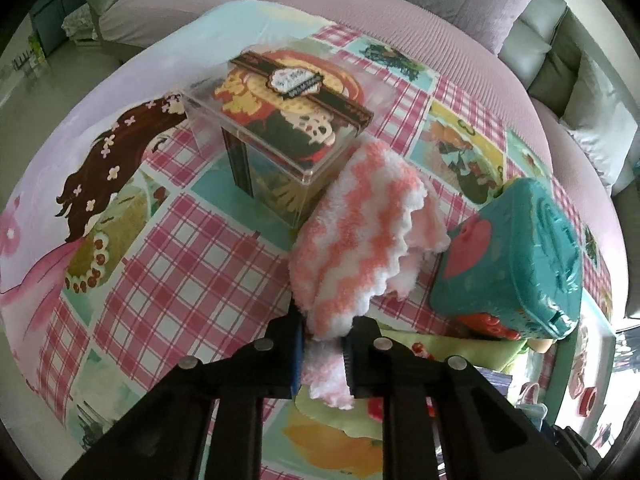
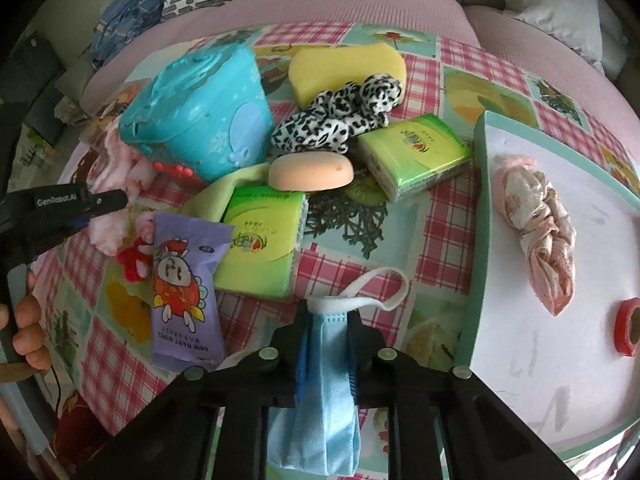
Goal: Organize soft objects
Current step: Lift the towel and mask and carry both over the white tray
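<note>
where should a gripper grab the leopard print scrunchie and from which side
Pinch the leopard print scrunchie at its lower left lobe, coming down from above. That end lies free on the tablecloth, while the upper right end rests against the yellow sponge, and the green tissue pack crowds its right side.

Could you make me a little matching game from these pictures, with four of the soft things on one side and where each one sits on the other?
Things:
1. pink and white zigzag fluffy sock
2. light blue pleated face mask
3. pink floral bundled cloth
4. black and white spotted plush scrunchie

Places:
A. lying on the white tray with a teal rim
B. pinched in the right gripper
C. resting against the yellow sponge
D. pinched in the left gripper

Pairs: 1-D, 2-B, 3-A, 4-C
</note>
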A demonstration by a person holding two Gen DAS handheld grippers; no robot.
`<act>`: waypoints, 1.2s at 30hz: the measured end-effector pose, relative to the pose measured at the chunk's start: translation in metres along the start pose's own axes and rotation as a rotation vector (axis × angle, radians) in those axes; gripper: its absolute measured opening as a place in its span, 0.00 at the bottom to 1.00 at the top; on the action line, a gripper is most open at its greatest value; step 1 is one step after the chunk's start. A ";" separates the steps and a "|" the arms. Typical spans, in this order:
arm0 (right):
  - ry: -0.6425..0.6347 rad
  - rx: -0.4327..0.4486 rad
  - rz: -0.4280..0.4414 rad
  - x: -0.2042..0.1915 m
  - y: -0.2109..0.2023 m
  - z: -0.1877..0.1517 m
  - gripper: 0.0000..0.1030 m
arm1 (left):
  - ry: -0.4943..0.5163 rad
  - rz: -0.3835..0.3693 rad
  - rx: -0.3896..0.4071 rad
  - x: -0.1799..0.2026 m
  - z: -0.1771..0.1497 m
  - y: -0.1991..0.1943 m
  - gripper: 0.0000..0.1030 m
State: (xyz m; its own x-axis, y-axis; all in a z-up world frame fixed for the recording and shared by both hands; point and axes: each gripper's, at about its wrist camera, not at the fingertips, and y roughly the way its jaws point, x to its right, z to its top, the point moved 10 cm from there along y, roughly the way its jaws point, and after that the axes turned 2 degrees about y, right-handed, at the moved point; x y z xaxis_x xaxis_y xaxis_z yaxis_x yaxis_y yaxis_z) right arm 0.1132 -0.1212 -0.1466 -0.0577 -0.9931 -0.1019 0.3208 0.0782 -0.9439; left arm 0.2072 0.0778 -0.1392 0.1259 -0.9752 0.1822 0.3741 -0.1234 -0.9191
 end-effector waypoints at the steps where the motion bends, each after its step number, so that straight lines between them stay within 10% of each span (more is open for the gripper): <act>1: 0.003 0.003 0.000 0.002 0.000 0.002 0.14 | 0.000 0.000 0.010 0.000 0.001 -0.004 0.15; 24: 0.064 0.138 -0.003 0.028 -0.043 0.026 0.13 | 0.087 0.038 0.356 0.014 0.036 -0.099 0.14; 36: 0.137 0.232 -0.012 0.053 -0.072 0.036 0.13 | 0.221 -0.077 0.611 0.070 0.039 -0.180 0.14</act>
State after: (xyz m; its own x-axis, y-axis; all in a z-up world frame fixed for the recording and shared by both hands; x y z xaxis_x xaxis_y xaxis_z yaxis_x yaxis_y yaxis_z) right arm 0.1210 -0.1828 -0.0726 -0.1852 -0.9716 -0.1473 0.5263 0.0285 -0.8498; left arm 0.1842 0.0387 0.0522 -0.0892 -0.9906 0.1038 0.8375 -0.1310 -0.5305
